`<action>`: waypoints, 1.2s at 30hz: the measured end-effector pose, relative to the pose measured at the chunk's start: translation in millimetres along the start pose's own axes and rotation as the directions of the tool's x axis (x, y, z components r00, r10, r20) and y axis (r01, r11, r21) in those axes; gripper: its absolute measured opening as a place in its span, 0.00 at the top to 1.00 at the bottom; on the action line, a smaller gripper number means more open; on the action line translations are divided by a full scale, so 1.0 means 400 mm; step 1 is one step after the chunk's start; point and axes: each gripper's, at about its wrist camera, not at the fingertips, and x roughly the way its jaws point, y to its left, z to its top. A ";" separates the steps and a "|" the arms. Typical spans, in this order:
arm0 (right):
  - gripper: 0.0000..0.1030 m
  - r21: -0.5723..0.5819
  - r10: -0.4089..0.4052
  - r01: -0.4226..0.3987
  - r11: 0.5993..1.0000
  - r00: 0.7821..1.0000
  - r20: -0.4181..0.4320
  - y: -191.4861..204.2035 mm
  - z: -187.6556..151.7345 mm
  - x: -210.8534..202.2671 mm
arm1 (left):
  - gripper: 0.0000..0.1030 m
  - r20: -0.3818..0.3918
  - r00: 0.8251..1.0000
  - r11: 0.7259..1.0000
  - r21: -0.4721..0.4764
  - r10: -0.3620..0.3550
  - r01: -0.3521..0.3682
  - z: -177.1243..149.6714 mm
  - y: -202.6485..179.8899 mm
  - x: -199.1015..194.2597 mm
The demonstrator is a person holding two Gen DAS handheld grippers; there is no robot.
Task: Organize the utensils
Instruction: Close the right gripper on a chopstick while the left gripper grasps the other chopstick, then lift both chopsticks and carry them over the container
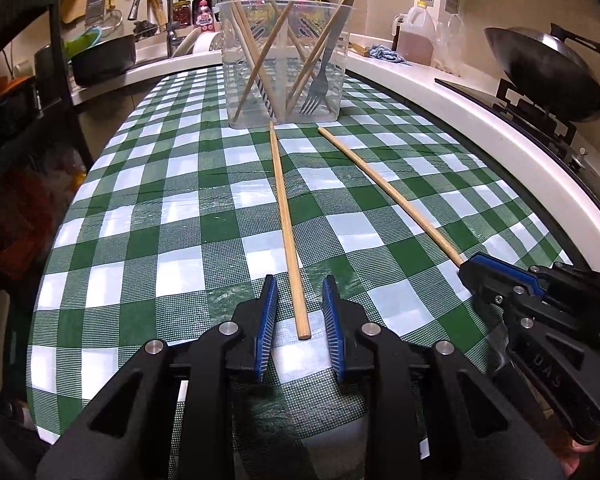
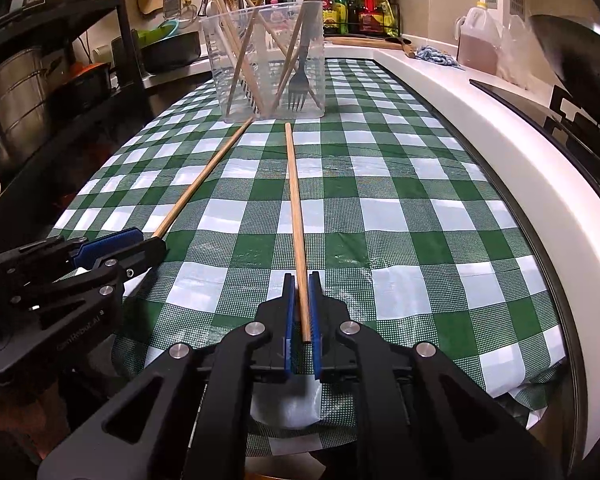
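Two wooden chopsticks lie on the green checked tablecloth [image 1: 172, 208], pointing at a clear plastic container [image 1: 284, 60] that holds several chopsticks and a fork [image 1: 320, 80]. The near end of the left chopstick [image 1: 286, 216] rests between the blue pads of my left gripper [image 1: 300, 280], with a gap on each side; the jaws are open. My right gripper [image 2: 301, 276] is shut on the near end of the right chopstick [image 2: 294, 192]. In the left wrist view the right gripper [image 1: 466, 264] sits at the end of that chopstick [image 1: 388, 192]. The right wrist view shows the left gripper [image 2: 156, 242] at the left chopstick [image 2: 204, 172], and the container [image 2: 266, 60].
A white counter [image 1: 480, 120] runs along the right of the cloth, with a wok [image 1: 548, 64] on the stove and an oil jug [image 1: 416, 36] behind. The faucet [image 1: 152, 0] and a dark pan stand at the back left. A dark shelf [image 2: 40, 80] stands on the left.
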 end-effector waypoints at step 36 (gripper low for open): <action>0.93 0.030 -0.019 0.019 0.999 1.000 -0.005 -0.015 -0.010 -0.007 | 0.93 0.000 1.000 0.999 -0.034 0.029 -0.029 -0.021 0.031 -0.020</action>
